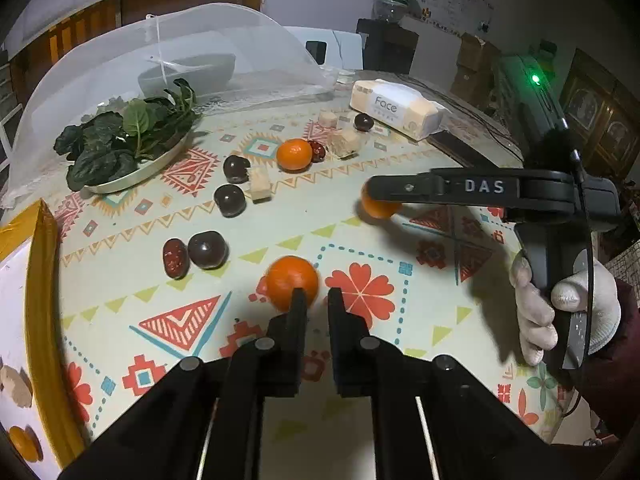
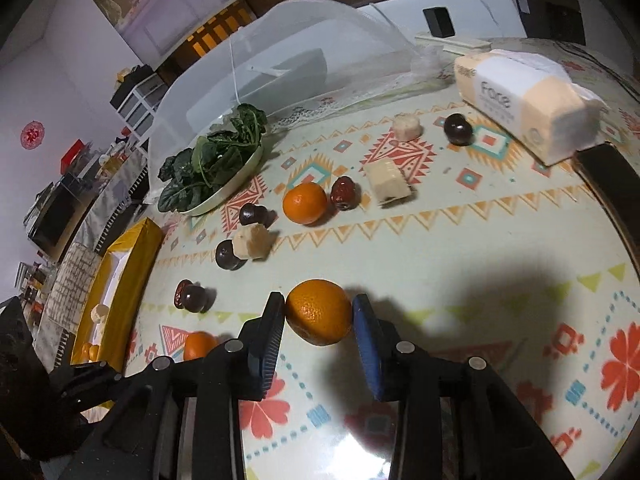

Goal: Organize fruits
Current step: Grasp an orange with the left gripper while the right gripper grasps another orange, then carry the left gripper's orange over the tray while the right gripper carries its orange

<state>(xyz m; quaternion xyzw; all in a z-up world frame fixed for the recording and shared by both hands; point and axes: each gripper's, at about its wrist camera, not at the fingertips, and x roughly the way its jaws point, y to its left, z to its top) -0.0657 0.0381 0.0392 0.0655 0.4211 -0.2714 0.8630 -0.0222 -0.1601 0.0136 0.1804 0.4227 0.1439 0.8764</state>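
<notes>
Right gripper (image 2: 319, 312) closed on a mandarin (image 2: 318, 312), lifted clear of the patterned tablecloth (image 2: 460, 240).

Best carried level toward the yellow-rimmed tray (image 2: 132, 256) at the table's left edge, pads square on the fruit's widest part, squeezing only enough to stop slipping. Left gripper (image 1: 317, 300) nearly shut and empty, just beside a second mandarin (image 1: 292, 282); worth opening wider before reaching. Dark plums (image 1: 208, 249) and red jujubes (image 1: 175, 258) scattered beyond.

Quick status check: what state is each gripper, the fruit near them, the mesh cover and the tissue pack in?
Right gripper: shut on an orange.
Left gripper: open, empty, just behind another orange on the table.
Mesh cover: propped open over the greens.
Tissue pack: lying flat, tissue sticking out.
</notes>
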